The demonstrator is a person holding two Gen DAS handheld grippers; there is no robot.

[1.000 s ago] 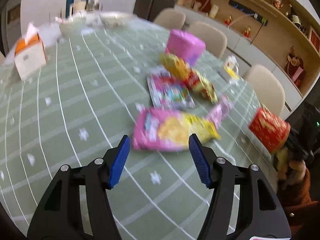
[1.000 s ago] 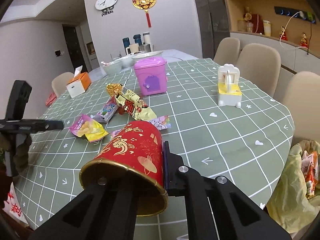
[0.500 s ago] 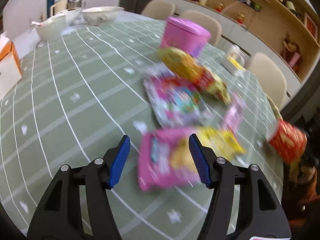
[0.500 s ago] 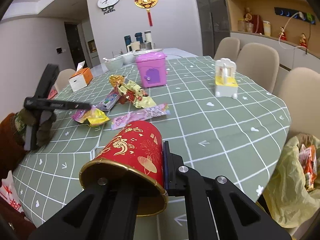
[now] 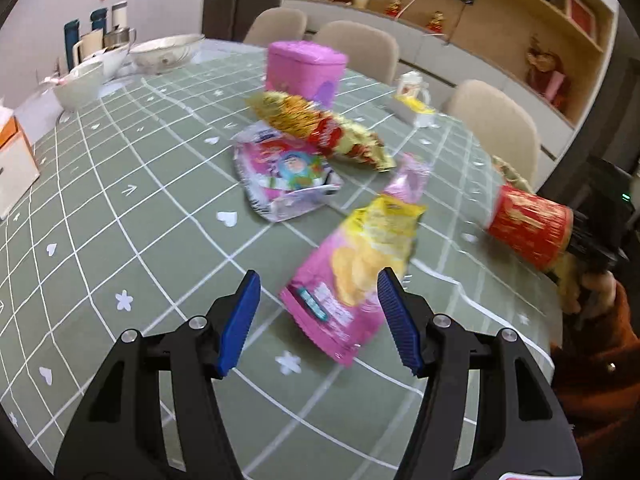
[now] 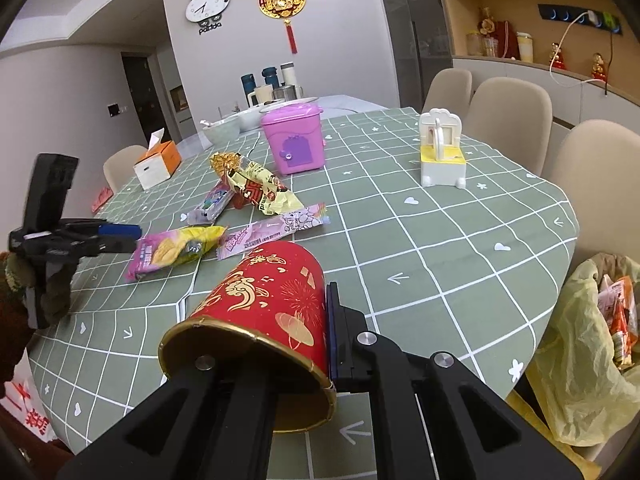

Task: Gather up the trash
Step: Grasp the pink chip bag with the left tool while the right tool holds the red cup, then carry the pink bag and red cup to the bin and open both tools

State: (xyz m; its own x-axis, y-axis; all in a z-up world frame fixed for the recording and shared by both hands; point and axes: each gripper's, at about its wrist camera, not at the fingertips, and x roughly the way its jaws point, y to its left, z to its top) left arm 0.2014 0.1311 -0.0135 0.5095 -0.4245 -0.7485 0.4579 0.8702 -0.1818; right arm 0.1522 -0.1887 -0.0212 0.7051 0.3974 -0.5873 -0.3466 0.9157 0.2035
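Observation:
My left gripper (image 5: 318, 318) is open just above the green checked table, with the near end of a pink and yellow chip bag (image 5: 356, 272) between its blue pads; the bag also shows in the right wrist view (image 6: 172, 250). My right gripper (image 6: 264, 344) is shut on a red and gold paper cup (image 6: 264, 308), held tilted over the table's near edge; the cup also shows in the left wrist view (image 5: 528, 228). A long pink wrapper (image 6: 276, 230), a cartoon snack bag (image 5: 288, 176) and a gold and red bag (image 5: 320, 128) lie beyond.
A pink toy bin (image 6: 294, 140) and a white and yellow toy (image 6: 440, 154) stand on the table. A tissue box (image 6: 156, 162) and bowls (image 5: 164, 52) are further back. A yellow trash bag (image 6: 592, 344) with wrappers hangs off the table's right side. Chairs ring the table.
My left gripper has swung right and closer to the chip bag, which now lies between its open pads. My right gripper still holds the cup, shifted slightly.

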